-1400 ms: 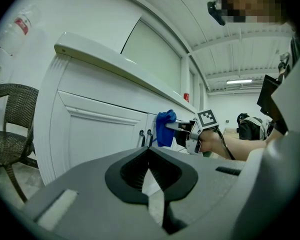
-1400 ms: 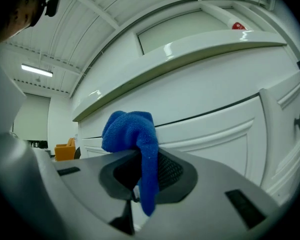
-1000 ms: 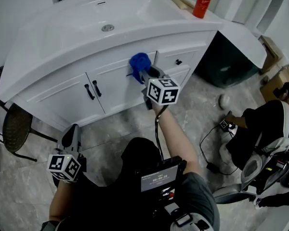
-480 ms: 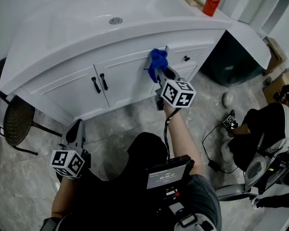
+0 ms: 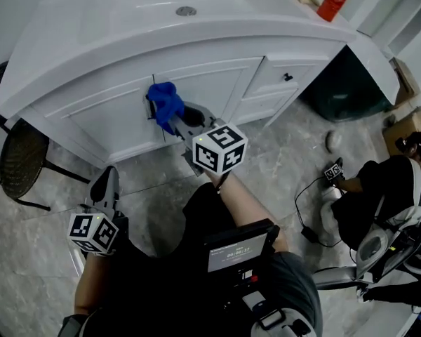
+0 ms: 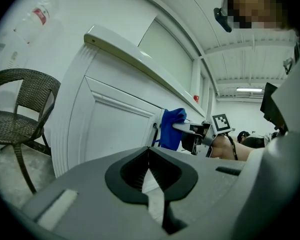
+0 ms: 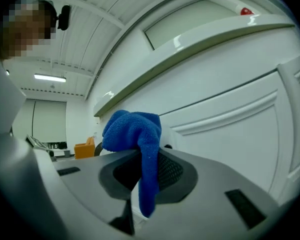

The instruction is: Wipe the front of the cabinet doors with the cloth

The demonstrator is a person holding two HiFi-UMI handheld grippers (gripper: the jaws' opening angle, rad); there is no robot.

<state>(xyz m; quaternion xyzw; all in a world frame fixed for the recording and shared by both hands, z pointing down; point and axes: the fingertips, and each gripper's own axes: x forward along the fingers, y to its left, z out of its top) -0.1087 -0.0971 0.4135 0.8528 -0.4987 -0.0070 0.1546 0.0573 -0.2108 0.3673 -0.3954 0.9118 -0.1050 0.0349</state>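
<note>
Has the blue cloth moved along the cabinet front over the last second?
Yes. The cloth has slid left across the right door, away from the drawer knob, to that door's left edge.

No text is legible; the chest screen [image 5: 234,253] shows digits too small.

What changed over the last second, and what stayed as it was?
The right tool, shut on the blue cloth, swept left across the right cabinet door, from its right edge to its left edge. The left tool stayed low, shut and empty.
</note>
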